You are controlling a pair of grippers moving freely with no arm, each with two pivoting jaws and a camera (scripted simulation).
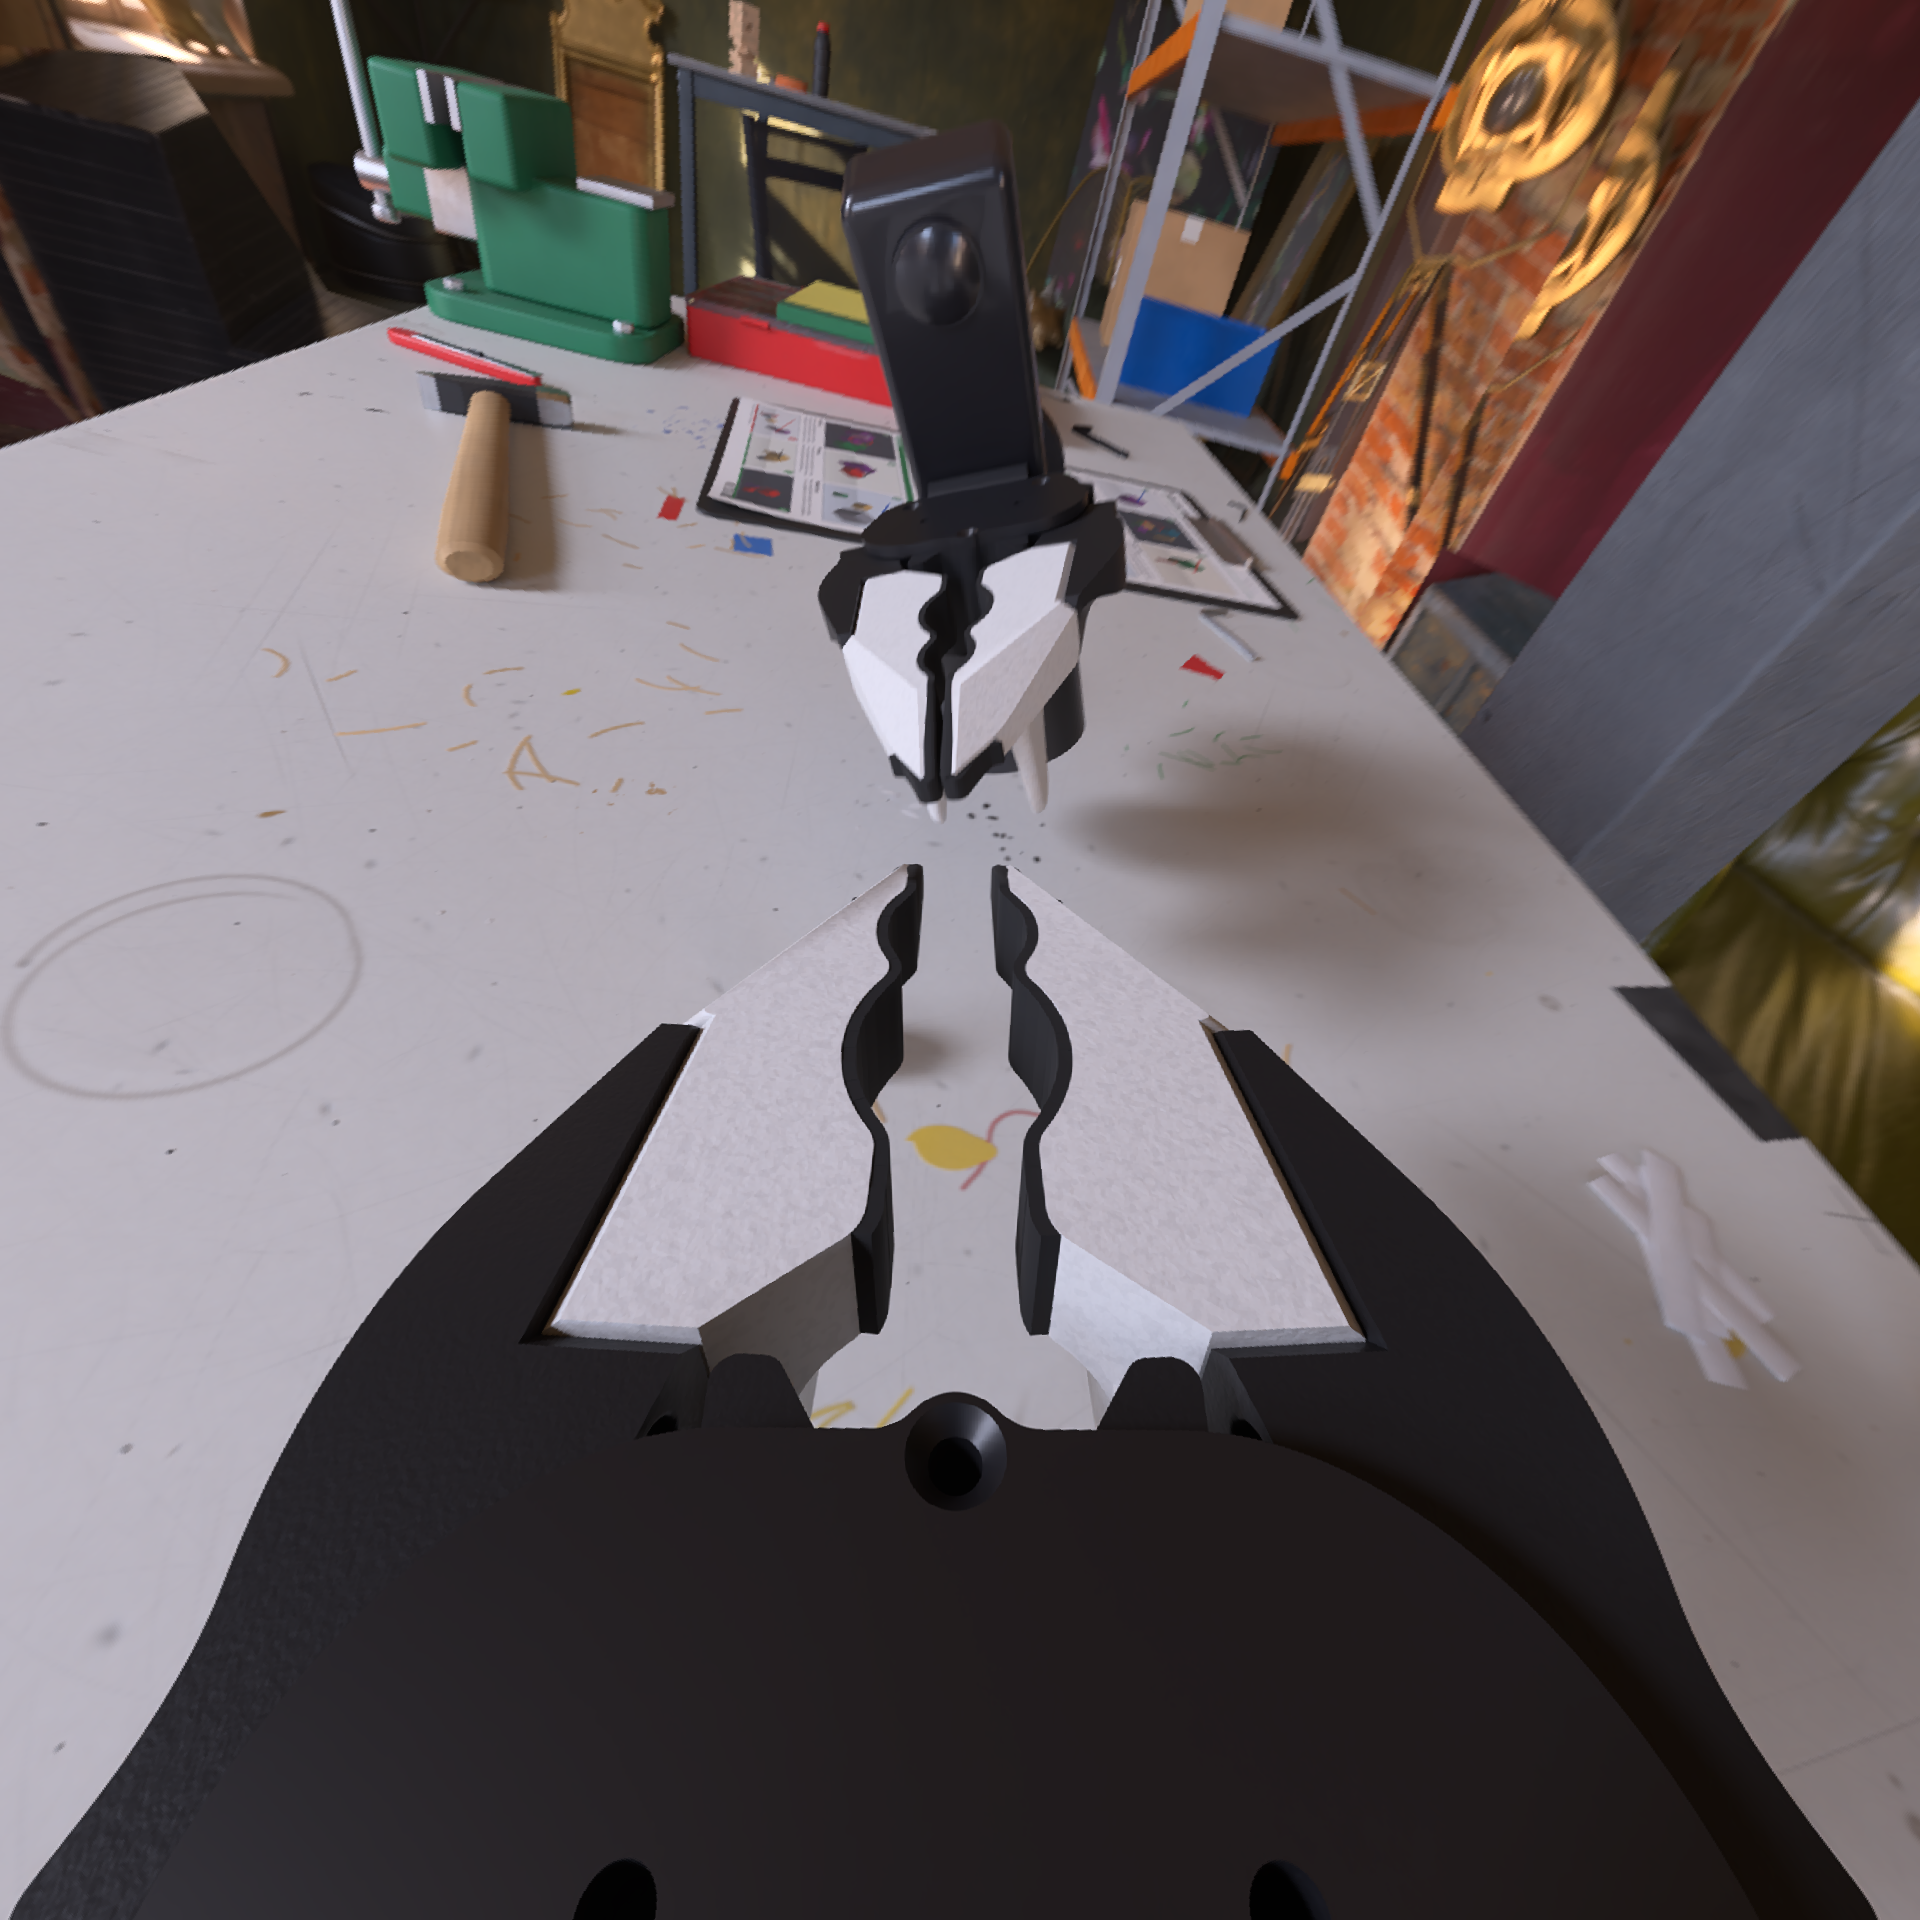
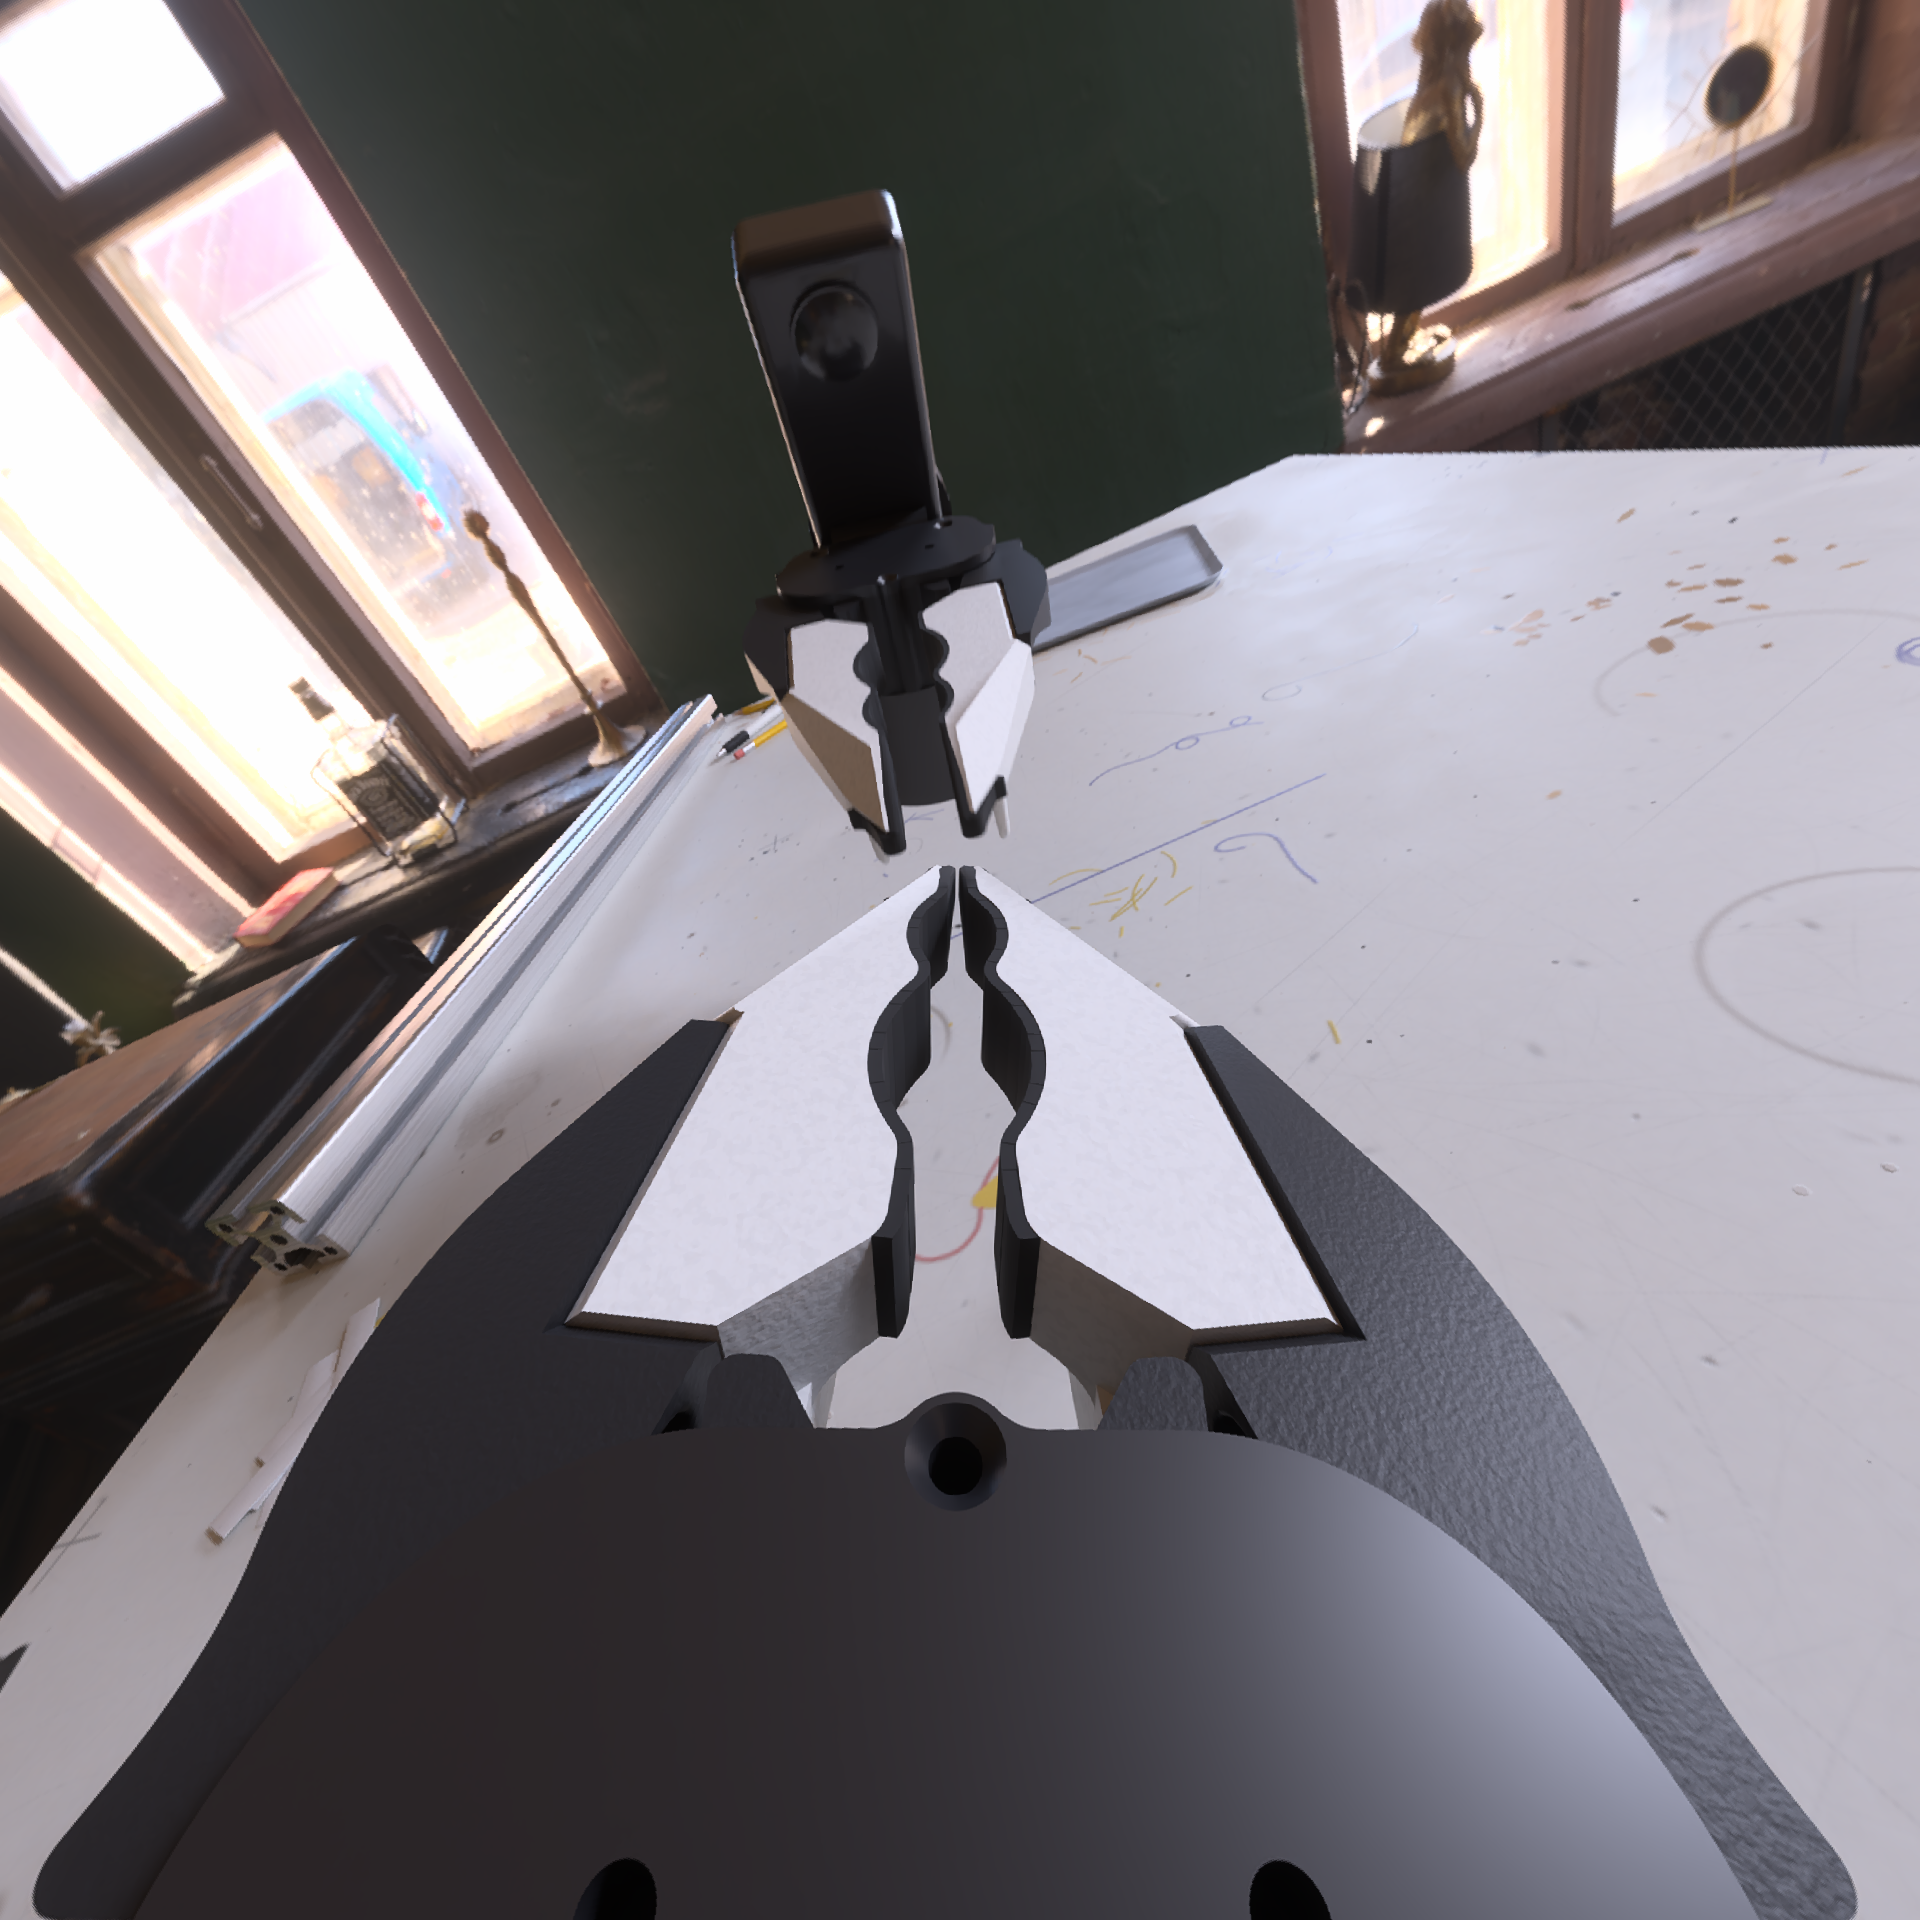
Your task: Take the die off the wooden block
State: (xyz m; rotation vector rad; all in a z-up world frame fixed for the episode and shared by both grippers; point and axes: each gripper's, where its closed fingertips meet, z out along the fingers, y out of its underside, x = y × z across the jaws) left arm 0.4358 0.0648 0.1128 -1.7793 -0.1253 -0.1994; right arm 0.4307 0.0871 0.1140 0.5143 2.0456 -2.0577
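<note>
Left black-and-white two-finger gripper point(image 1: 956, 878): spread, empty, poised facing its twin | right black-and-white two-finger gripper point(image 2: 956, 878): pressed together, empty, hovering over scuffed white worktop point(image 1: 260, 727) | die, wooden block: unseen.

grippers: two are seen, left gripper point(image 1: 956, 873), right gripper point(image 2: 956, 871) | hammer point(image 1: 476, 478): one, beside green vise point(image 1: 540, 218) | clipboards point(image 1: 805, 462): two, beyond hammer
</note>
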